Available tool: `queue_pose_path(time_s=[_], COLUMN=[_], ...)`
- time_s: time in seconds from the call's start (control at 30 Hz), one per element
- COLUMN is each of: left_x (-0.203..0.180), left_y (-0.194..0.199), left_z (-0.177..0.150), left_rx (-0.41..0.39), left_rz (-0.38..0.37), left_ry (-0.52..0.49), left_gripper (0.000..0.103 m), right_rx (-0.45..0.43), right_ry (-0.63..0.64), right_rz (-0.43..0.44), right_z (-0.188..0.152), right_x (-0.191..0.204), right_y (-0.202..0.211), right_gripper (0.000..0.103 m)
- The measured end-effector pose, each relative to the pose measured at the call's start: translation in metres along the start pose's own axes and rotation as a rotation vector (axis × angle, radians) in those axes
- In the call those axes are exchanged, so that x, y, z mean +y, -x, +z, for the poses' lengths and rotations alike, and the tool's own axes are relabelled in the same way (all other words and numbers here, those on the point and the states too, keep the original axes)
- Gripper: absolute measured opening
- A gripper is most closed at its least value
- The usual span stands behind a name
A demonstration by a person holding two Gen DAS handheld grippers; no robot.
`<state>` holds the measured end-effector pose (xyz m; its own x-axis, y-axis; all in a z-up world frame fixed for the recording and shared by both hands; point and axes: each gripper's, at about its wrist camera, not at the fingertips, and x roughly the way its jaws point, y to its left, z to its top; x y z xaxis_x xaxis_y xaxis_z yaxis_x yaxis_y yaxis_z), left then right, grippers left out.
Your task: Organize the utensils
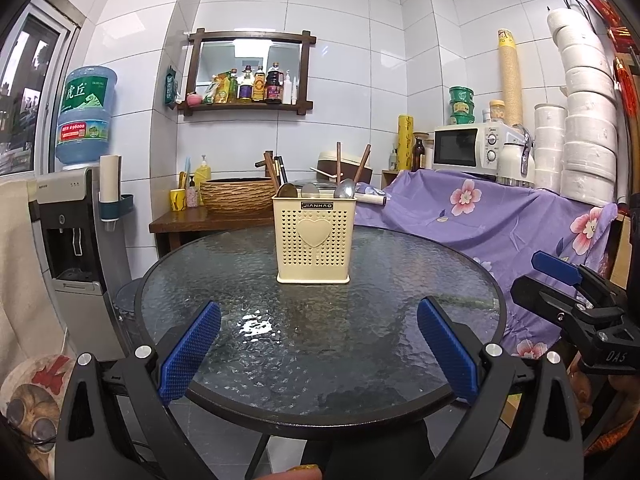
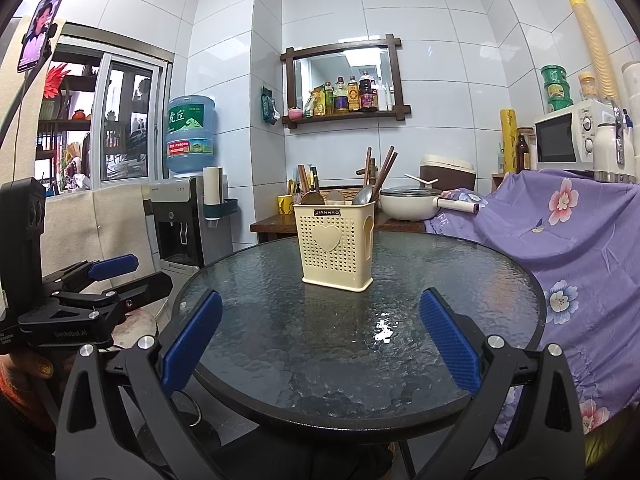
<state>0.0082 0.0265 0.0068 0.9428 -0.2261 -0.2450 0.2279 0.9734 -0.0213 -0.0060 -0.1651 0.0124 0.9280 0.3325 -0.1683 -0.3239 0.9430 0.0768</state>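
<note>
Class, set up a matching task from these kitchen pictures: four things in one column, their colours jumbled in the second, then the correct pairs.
Things:
1. utensil holder
2. water bottle
3. floral cloth
4. microwave

Colours:
A. white
B. purple
C. cream
D. blue

Pairs: 1-C, 2-D, 3-B, 4-A

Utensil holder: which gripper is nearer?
Neither clearly. The left gripper and right gripper both hang open at the near table edge, well short of the utensil holder.
</note>
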Motion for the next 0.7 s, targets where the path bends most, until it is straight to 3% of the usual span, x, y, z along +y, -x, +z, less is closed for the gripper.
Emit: queue_pose_path(time_s=[0.7], left_x=[-0.0008], left_y=[-0.0001], left_z=[-0.0001], left_rx=[0.000], left_rz=[0.001], left_ry=[-0.001], left_gripper=[0.097], right_rx=[0.001], right_ry=[0.002], right_rz=[0.000], right_z=[-0.0001], right_x=[0.0019], right_y=[-0.0007], right_gripper=[0.097])
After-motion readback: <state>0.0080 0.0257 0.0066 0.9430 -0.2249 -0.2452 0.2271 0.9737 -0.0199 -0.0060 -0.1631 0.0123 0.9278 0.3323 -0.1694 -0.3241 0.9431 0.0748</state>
